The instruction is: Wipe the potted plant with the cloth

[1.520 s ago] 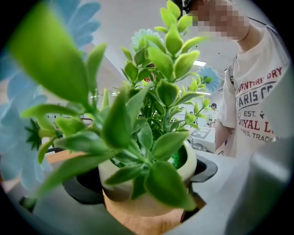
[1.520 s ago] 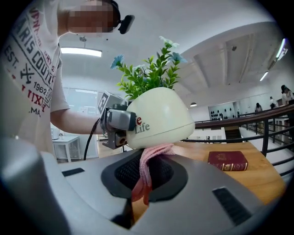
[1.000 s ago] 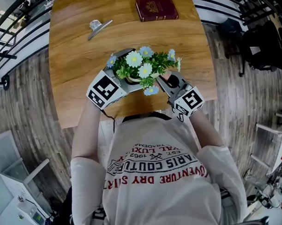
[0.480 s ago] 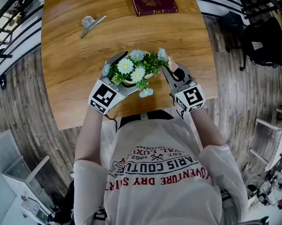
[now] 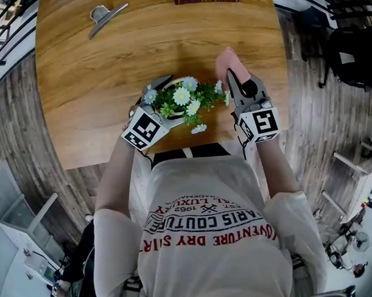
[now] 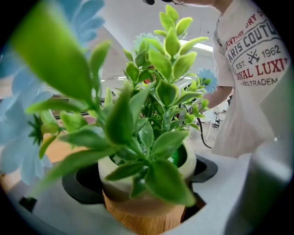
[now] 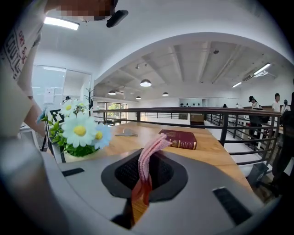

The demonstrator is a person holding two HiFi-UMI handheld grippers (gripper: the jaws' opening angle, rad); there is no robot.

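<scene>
Holding: pot (image 6: 142, 206), clamped in left gripper (image 5: 164, 95), near table (image 5: 92, 81) front edge.
Pinched in right gripper (image 7: 144, 176): cloth (image 7: 149, 153), just right of plant (image 5: 184, 101).
Risk: snagging on stems, tilting pot in jaws; cloth slipping from thin pinch.

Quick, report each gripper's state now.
Left gripper: closed on the pot of the potted plant.
Right gripper: closed on the pink cloth.

White short-sleeved T-shirt (image 5: 207, 235) (red and black lettering); grey left tool (image 5: 171, 103) and right tool (image 5: 233, 76), black-and-white marker cubes (image 5: 142, 129).
</scene>
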